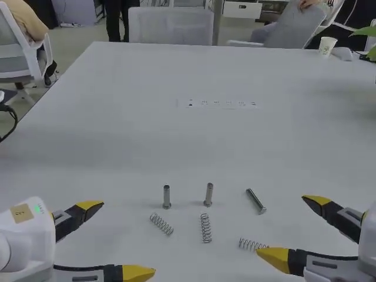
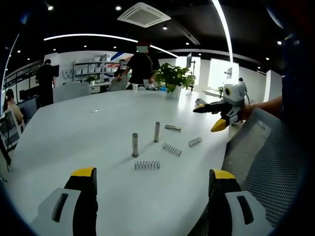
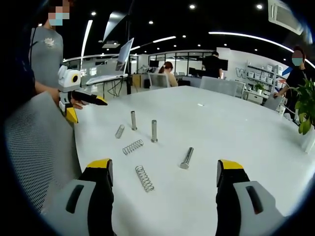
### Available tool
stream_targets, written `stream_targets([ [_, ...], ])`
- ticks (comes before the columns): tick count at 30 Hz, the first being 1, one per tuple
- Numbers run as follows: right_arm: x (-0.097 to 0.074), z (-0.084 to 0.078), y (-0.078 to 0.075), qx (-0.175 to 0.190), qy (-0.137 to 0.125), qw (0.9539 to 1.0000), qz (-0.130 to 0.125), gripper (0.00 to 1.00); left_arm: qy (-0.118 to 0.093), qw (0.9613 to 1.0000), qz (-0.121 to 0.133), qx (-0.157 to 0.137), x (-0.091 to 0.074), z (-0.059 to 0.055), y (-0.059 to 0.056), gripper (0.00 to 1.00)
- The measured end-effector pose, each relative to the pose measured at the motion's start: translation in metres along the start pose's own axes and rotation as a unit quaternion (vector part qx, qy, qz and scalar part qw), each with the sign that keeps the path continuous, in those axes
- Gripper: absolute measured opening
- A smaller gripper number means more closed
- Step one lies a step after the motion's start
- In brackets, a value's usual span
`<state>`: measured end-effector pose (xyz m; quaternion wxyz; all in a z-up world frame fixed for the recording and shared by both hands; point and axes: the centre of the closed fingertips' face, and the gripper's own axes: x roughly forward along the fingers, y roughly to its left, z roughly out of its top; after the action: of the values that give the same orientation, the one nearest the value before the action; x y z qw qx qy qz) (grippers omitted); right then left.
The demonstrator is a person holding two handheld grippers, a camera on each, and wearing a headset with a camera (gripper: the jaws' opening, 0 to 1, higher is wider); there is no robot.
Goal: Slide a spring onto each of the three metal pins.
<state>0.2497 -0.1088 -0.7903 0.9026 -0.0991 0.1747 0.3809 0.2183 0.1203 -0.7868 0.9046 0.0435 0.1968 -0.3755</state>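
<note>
**Item 1, landmark.** The middle grey metal pin [image 1: 208, 195] is a short cylinder standing upright on its wider foot on the white worktop [image 1: 188, 135]. I place every entry below from it.

**Item 2.** The left grey metal pin [image 1: 167, 197] is of the same make and also upright. It stands to the landmark's left, level with it and apart from it.

**Item 3.** The fallen grey metal pin [image 1: 255, 201] lies to the landmark's right. It is flat on its side and slanted, with its wider end nearer me.

**Item 4.** The middle silver coil spring [image 1: 205, 227] lies loose just on my side of the landmark, its length running toward me.

**Item 5.** The left silver coil spring [image 1: 161, 224] lies left of the landmark and nearer me, in front of item 2. It is slanted.

**Item 6.** The right silver coil spring [image 1: 251, 244] lies right of the landmark and nearer me than item 3. One end is close to my right gripper's near jaw, and I cannot tell whether they touch.

All three springs lie on the worktop, and both upright pins are bare.

**Item 7.** My left gripper [image 1: 114, 239] has a white body and black jaws with yellow tips. It is well to the landmark's left and nearer me, its jaws spread wide with nothing between them.

**Item 8.** My right gripper [image 1: 292, 229] is of the same build. It is to the landmark's right and nearer me, its jaws likewise spread wide and pinching nothing.

**Item 9.** A white paper cup [image 1: 326, 46] stands far beyond the landmark, at the worktop's far right.

**Item 10.** A potted green plant [image 2: 173, 77] also stands on the worktop's far side, beyond the landmark.
</note>
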Motion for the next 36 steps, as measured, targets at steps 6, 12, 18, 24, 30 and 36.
stream_targets([
  [6, 0.0003, 0.0003, 0.0009, 0.001, 0.001, 1.0000, 0.002, 0.87, -0.001, 1.0000, 0.002, -0.002, -0.0012, 0.0010, 0.0000, 0.91],
  [12, -0.0003, -0.0011, -0.0004, 0.006, 0.005, 1.0000, -0.002, 0.87, 0.003, 1.0000, 0.001, -0.005, -0.0010, 0.0002, -0.0012, 0.91],
  [18, 0.0012, -0.0034, 0.0026, 0.006, 0.012, 0.9999, 0.005, 0.87, 0.001, 0.9999, 0.005, -0.009, -0.0020, 0.0008, 0.0001, 0.91],
  [24, 0.0007, -0.0024, 0.0014, 0.007, 0.009, 0.9999, 0.003, 0.86, -0.001, 1.0000, 0.004, -0.007, -0.0015, 0.0019, -0.0004, 0.91],
  [30, 0.0006, -0.0020, 0.0000, 0.008, 0.007, 0.9999, 0.001, 0.86, -0.001, 1.0000, 0.003, -0.004, -0.0014, 0.0019, -0.0002, 0.91],
  [36, 0.0028, -0.0029, 0.0017, 0.005, 0.009, 0.9999, 0.005, 0.86, -0.005, 0.9999, 0.009, -0.005, -0.0021, 0.0034, 0.0021, 0.91],
])
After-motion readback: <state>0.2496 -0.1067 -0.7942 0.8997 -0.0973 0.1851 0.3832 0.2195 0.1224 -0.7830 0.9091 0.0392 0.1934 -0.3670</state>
